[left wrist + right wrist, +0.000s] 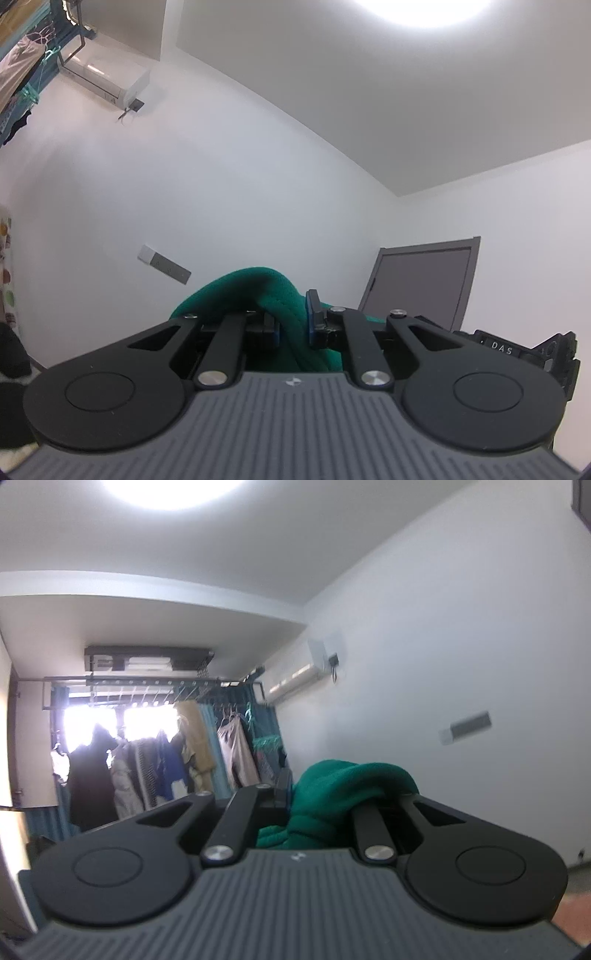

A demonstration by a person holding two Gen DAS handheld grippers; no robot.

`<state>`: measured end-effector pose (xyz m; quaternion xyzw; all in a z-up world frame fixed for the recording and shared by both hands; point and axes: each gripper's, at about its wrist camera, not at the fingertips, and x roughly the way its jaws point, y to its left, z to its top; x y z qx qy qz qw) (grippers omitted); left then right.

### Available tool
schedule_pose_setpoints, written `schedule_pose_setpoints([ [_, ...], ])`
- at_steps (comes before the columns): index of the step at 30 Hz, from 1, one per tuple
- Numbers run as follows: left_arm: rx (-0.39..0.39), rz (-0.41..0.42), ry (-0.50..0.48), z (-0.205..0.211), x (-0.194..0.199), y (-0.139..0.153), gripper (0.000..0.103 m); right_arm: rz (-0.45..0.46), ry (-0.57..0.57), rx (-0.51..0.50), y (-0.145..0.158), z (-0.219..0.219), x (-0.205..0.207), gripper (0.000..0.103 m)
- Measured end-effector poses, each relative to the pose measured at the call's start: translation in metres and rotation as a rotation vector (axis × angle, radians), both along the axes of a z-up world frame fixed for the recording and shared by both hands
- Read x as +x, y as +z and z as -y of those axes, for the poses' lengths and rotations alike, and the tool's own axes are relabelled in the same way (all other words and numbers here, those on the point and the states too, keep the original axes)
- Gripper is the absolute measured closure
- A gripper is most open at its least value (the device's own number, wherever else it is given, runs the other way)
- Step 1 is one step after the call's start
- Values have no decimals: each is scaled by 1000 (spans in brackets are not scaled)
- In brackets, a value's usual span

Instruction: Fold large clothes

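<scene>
Garment, green and thick, is pinched in both the left gripper and right gripper, held high toward the ceiling. Each bunched wad could slip out, or the unseen hanging part could twist and spoil the fold.

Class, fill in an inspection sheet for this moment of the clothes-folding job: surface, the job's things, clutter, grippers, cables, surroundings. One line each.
Surface: nothing seen; both cameras tilt up at walls and ceiling.
Job's things: green garment bunched between both grippers' fingers, lifted up.
Clutter: nothing seen.
Grippers: left gripper shut on the green garment; right gripper shut on it too, one finger buried in cloth.
Cables: short lead hanging by the air conditioner.
Surroundings: grey door, wall switch panel, clothes rack of hanging clothes by a bright window, ceiling light.
</scene>
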<state>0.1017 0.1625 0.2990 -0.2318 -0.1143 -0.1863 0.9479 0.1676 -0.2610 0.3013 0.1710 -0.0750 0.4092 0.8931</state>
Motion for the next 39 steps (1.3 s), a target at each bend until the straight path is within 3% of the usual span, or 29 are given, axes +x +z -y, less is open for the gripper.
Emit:
schedule_pose_setpoints([
  [5, 26, -47, 34, -7, 33, 53, 88, 47, -59, -3, 32, -5, 20, 88],
  [8, 58, -100, 60, -4, 74, 40, 88, 32, -95, -19, 26, -11, 46, 88],
  [11, 72, -179, 50, -2, 131, -12, 88, -37, -137, -49, -2, -15, 83, 88],
  [15, 66, -272, 27, -6, 196, -87, 86, -146, -168, -73, -77, -14, 148, 88],
  [18, 103, -362, 74, -5, 251, -145, 85, -201, -193, -101, -125, -21, 191, 88],
  [24, 106, -518, 76, -18, 384, -275, 85, -365, -244, -147, -237, -48, 308, 88],
  [28, 164, -572, 57, -26, 467, -352, 84, -418, -278, -157, -323, -64, 383, 88],
  [30, 150, -629, 42, -36, 504, -392, 84, -442, -286, -156, -367, -71, 414, 88],
  [35, 124, -754, 7, -51, 557, -461, 84, -497, -318, -153, -438, -85, 450, 88],
  [39, 131, -782, -8, -56, 562, -492, 84, -585, -280, -144, -457, -84, 465, 86],
])
